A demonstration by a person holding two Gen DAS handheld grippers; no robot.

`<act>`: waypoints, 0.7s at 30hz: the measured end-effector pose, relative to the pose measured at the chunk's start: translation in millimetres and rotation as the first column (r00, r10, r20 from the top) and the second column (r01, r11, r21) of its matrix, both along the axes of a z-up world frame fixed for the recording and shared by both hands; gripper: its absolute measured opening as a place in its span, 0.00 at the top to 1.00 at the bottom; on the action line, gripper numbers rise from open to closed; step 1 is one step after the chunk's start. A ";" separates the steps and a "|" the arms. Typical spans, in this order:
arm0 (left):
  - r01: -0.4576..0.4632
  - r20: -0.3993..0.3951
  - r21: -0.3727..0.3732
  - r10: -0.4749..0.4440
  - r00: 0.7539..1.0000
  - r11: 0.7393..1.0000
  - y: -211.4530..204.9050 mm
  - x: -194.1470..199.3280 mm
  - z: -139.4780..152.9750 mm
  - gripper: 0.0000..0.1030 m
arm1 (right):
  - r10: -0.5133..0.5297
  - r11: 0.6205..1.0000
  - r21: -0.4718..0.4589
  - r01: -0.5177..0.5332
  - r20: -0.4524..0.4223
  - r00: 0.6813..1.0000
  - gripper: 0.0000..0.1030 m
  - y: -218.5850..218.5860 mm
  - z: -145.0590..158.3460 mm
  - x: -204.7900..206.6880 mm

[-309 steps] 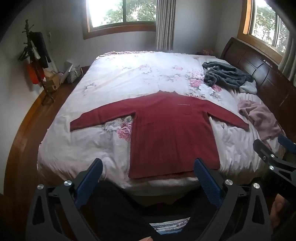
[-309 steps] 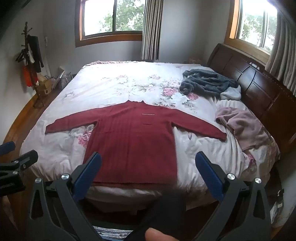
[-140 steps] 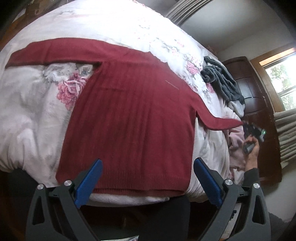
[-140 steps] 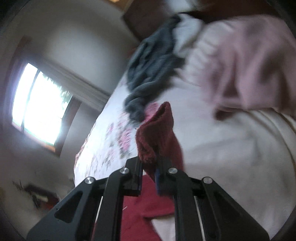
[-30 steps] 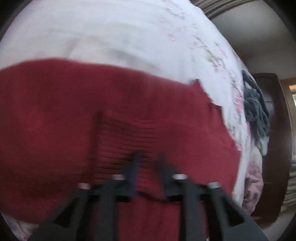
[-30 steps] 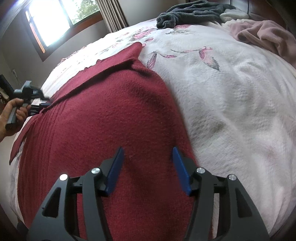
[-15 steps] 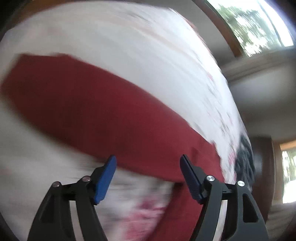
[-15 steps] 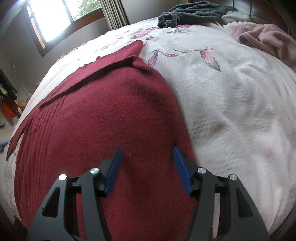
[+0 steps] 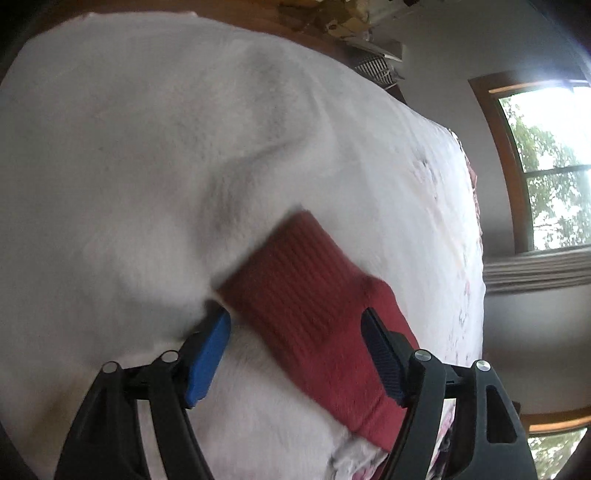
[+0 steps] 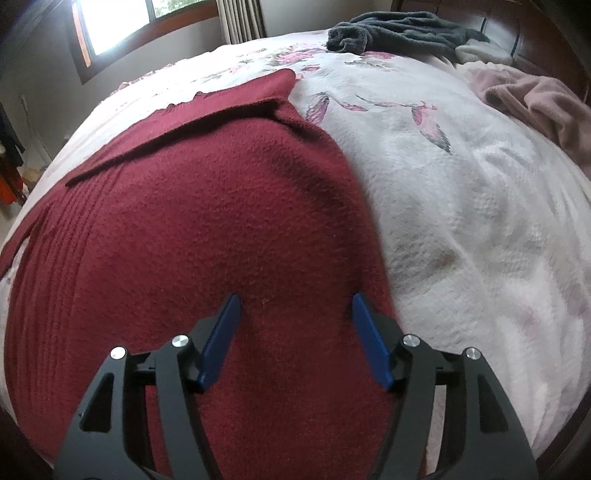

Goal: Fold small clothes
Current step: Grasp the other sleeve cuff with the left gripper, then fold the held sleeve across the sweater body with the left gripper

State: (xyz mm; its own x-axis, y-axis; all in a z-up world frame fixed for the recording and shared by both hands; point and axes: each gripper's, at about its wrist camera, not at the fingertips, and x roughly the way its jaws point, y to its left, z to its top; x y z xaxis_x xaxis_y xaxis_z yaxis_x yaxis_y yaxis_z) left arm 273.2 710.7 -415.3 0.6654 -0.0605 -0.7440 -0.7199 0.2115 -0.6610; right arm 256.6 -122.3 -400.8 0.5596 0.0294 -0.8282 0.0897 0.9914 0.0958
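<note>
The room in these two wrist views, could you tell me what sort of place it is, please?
Most likely a home bedroom. A wide bed with a floral white bedspread fills both views, a dark wooden headboard stands behind it, and a wood-framed window with a curtain is on the wall.

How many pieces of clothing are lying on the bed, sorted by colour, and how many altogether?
Red: 1, the red sweater, spread out under the open right gripper, its cuff between the fingers of the open left gripper.
Dark grey: 1, the grey garment.
Pink: 1, the pink garment.
Whitish: 1, the small pale item.
Total: 4
</note>
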 end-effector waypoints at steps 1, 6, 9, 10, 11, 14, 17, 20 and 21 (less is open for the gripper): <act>0.000 0.002 0.001 0.000 1.000 1.000 -1.2 2.6 -1.5 0.29 | 0.001 1.000 -0.005 -0.001 -0.002 1.000 0.38 0.5 -0.2 0.6; 0.037 -0.028 0.029 -0.036 0.999 0.999 0.7 17.2 1.8 0.81 | 0.005 1.000 -0.023 -0.006 -0.008 1.000 0.38 1.9 0.1 1.9; 0.043 -0.002 0.049 -0.043 0.999 0.998 -0.9 19.9 16.8 0.84 | 0.004 1.000 -0.022 -0.004 -0.014 1.000 0.38 3.4 1.6 1.3; 0.048 0.026 0.060 -0.050 0.998 0.997 -3.8 24.0 29.0 0.85 | 0.000 1.000 -0.017 -0.001 -0.022 1.000 0.38 3.0 3.7 1.0; 0.059 0.063 0.074 -0.064 0.996 0.995 -8.9 20.6 46.3 0.85 | -0.002 1.000 -0.009 0.002 -0.027 1.000 0.38 2.4 6.8 -0.1; 0.149 0.162 0.183 -0.179 0.970 0.972 -40.8 43.2 112.9 0.85 | -0.014 0.999 0.037 0.014 -0.015 1.000 0.38 -0.3 21.7 -7.0; 0.240 0.241 0.301 -0.317 0.917 0.923 -87.4 72.4 178.0 0.85 | -0.014 0.997 0.076 0.014 0.003 1.000 0.38 0.1 36.5 -13.2; 0.329 0.301 0.409 -0.466 0.832 0.851 -152.5 112.1 238.9 0.85 | -0.017 0.992 0.126 0.014 0.020 1.000 0.38 -1.3 51.0 -17.8; 0.352 0.307 0.429 -0.501 0.809 0.832 -169.5 123.4 249.2 0.85 | -0.020 0.990 0.138 0.016 0.023 1.000 0.38 -2.4 53.7 -18.8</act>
